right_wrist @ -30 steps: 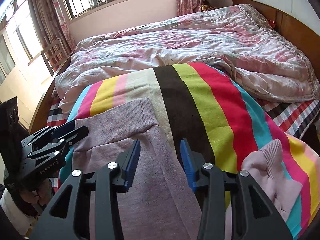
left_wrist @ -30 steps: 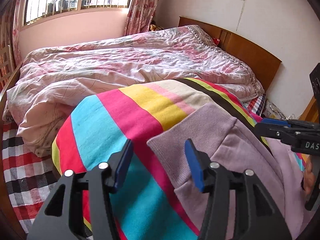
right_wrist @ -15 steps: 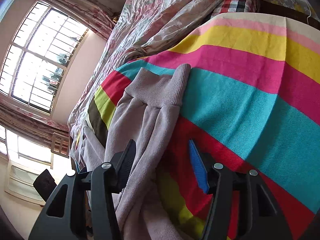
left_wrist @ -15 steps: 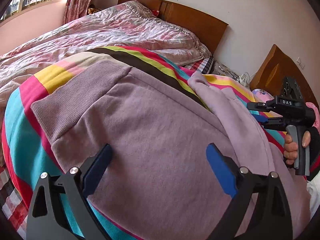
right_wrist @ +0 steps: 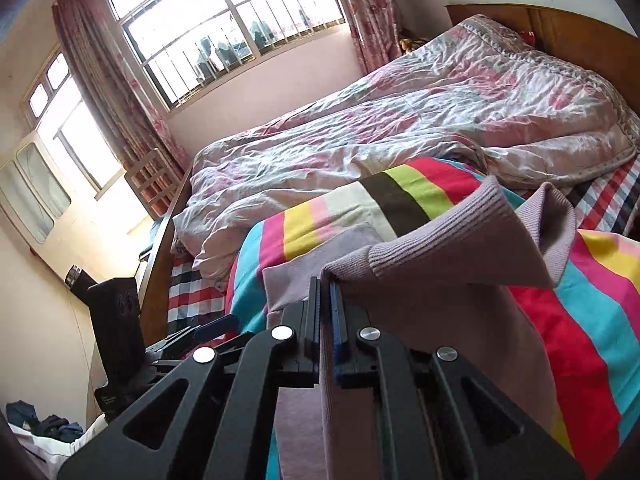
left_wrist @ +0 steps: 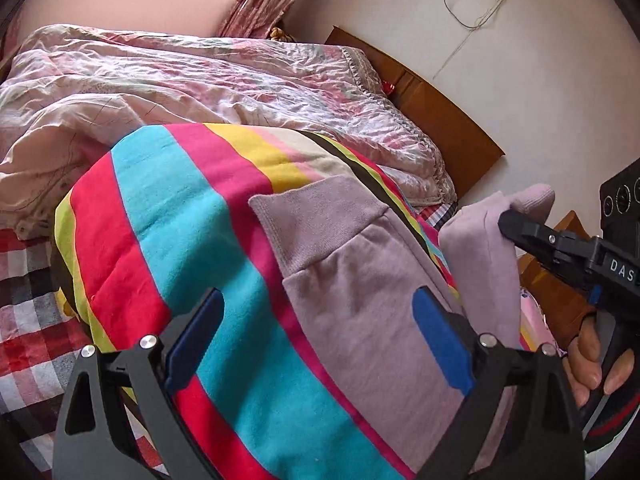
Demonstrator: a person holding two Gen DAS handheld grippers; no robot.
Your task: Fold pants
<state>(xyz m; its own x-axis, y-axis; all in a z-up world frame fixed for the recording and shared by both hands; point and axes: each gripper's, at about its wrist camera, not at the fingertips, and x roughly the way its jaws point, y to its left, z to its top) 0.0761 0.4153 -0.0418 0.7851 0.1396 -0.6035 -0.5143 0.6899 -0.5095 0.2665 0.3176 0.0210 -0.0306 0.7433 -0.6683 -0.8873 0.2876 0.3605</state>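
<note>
Pinching ribbed knit cuff (right_wrist: 436, 232) of lilac pants (left_wrist: 360, 288): right gripper (right_wrist: 325, 312).

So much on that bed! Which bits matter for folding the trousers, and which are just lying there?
In use:
- lilac pants
- right tool, just closed on a pant leg near its cuff
- left tool, open above the pants
- striped blanket underneath

Just there:
- floral quilt
- checked sheet
- headboard

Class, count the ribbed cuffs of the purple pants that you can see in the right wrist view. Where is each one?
2. One cuff sits just beyond the shut right tool, which clamps that leg; the other cuff is beside it, to the right, over the striped blanket.
</note>
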